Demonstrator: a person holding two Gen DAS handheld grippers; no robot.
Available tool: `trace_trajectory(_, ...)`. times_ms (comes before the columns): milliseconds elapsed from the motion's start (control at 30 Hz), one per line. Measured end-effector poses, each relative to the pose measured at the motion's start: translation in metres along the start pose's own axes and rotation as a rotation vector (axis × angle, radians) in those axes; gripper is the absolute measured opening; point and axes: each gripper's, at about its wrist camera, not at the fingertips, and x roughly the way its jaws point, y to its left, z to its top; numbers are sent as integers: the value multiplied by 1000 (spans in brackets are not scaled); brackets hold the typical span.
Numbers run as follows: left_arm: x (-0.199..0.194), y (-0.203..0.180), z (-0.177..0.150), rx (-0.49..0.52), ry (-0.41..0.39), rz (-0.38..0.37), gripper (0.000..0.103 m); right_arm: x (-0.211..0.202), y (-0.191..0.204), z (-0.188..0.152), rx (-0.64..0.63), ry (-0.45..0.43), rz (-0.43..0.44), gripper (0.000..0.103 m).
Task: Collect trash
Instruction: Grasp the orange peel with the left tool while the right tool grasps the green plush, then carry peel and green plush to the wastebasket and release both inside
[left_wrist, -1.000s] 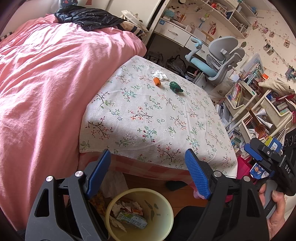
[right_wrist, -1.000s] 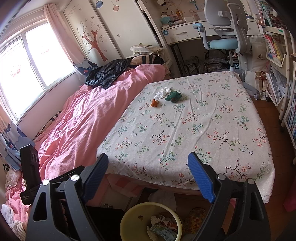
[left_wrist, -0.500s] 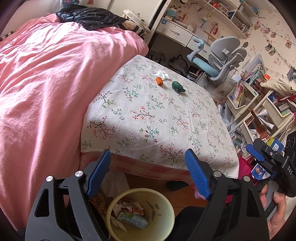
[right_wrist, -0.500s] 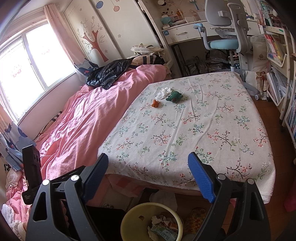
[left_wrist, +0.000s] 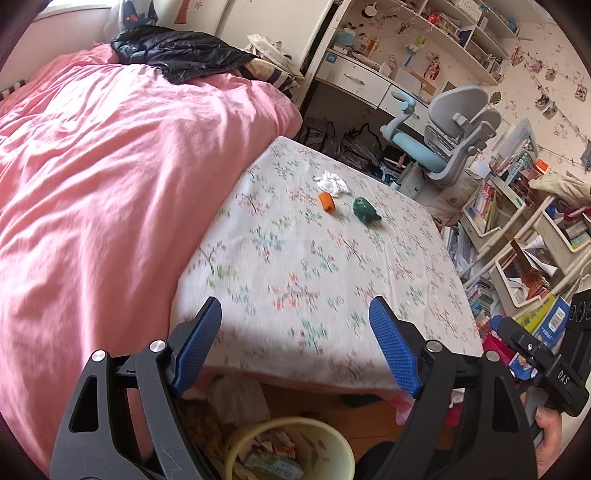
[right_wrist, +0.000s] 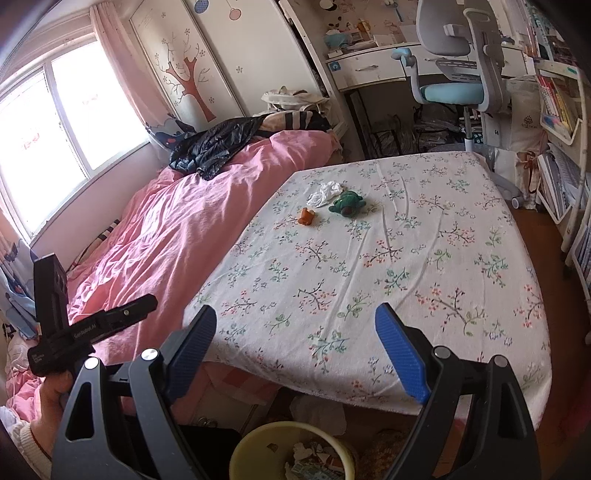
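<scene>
Trash—white tissue (left_wrist: 332, 182), orange scrap (left_wrist: 327, 201)—sits at your twelve o'clock, so both tongs (left_wrist: 295, 341) (right_wrist: 295, 345) gape empty above the bin (right_wrist: 243, 454), ready to reach.

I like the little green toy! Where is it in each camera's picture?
Left wrist view: the green toy lies right of centre, upper half, on the floral cloth.
Right wrist view: green toy sits just above centre.
Shared landmark: the orange scrap beside it.

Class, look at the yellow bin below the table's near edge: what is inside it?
The yellow bin holds crumpled paper scraps and a printed wrapper. Anything beneath that top layer is covered.
</scene>
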Motion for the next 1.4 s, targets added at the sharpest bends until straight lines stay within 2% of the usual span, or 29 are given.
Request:
trace_trajectory(133,32,0,30,-18,13,17,79,30,-12,24,-32,20,-35,84)
trace_trajectory(333,97,-13,73,-13,22,33,79,99,-25,61,-64,40,-83,84)
trace_trajectory(567,185,-44,105,56,62,71,79,181,-44,100,-65,77,-163,82)
trace_trajectory(767,246,-61,129,106,86,111,79,239,-65,116,-80,184,-197,70)
trace_trajectory(833,263,-63,135,111,105,117,77,249,-70,116,-92,216,-166,57)
trace_trajectory(867,269,-65,136,115,112,118,76,248,-70,116,-101,220,-158,52)
trace_trajectory(933,282,-71,138,136,132,117,71,246,-68,116,-119,228,-129,37)
trace_trajectory(967,287,-73,138,151,141,118,70,244,-66,115,-123,230,-118,35)
trace_trajectory(1033,296,-81,138,196,146,136,60,237,-64,115,-138,217,-117,29)
trace_trajectory(1067,298,-84,136,218,148,133,53,232,-66,117,-126,205,-107,28)
trace_trajectory(1133,300,-89,135,252,159,111,23,221,-72,119,-101,176,-100,28)
trace_trajectory(1200,297,-88,134,242,174,82,18,207,-77,118,-63,152,-80,28)
trace_trajectory(1400,267,-91,123,269,157,70,18,167,-67,107,-21,100,-26,28)
